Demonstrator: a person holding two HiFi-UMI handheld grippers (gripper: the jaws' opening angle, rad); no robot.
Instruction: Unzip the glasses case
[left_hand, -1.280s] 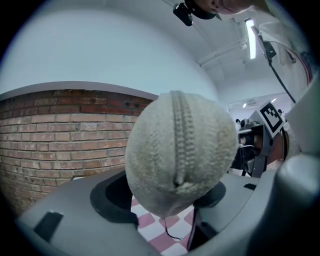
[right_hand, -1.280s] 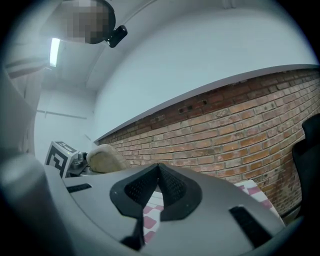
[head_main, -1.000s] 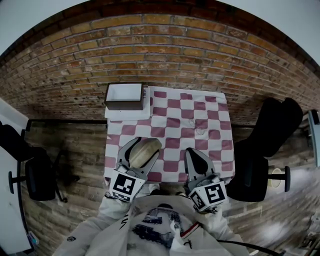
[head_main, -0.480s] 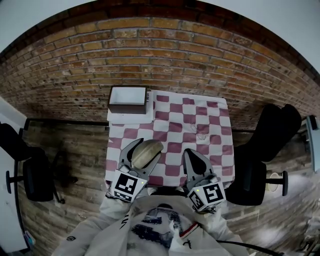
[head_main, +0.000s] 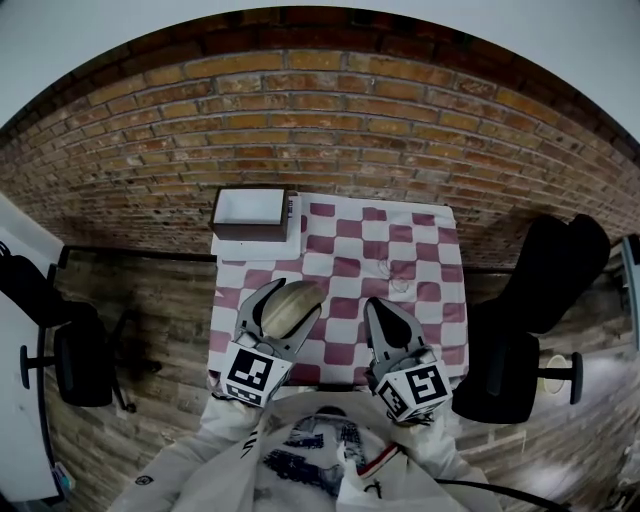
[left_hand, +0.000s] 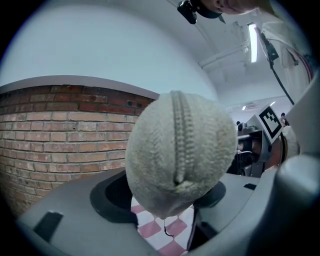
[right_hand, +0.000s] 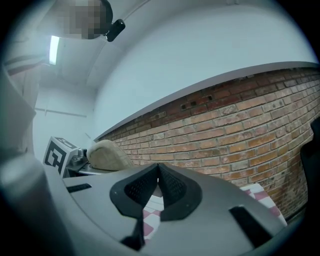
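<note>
Black pads (left_hand: 110, 197) on the left gripper (left_hand: 170, 200) squeeze the case (left_hand: 180, 145) from both sides, so it is held up in the air with one round end facing that gripper's camera; the zip (left_hand: 181, 125) runs up the middle of that end and over the top, and I think it is turned that way so the other gripper can get at it; I cannot pick out the zip pull for sure, though the zip ends in a small bump low down; a thin thread (left_hand: 165, 229) hangs from the bottom of the case; the right gripper (right_hand: 159, 182) has its jaws pressed together with nothing between them; it sits beside the case and apart from it, pointing at the wall (head_main: 320, 110); jaws pressed together cannot pinch a pull, so I guess it must open first and then come across to the zip; nothing stands in the way between the two; under both grippers lies a cloth (head_main: 400, 250) with red and white squares; a box (head_main: 250, 212) with a white inside stands at its far left corner, well away from the case; a small thin thing lies near the far right of the cloth, too small to name; dark chairs (head_main: 80, 360) stand at both sides on the wood floor (head_main: 150, 300).
</note>
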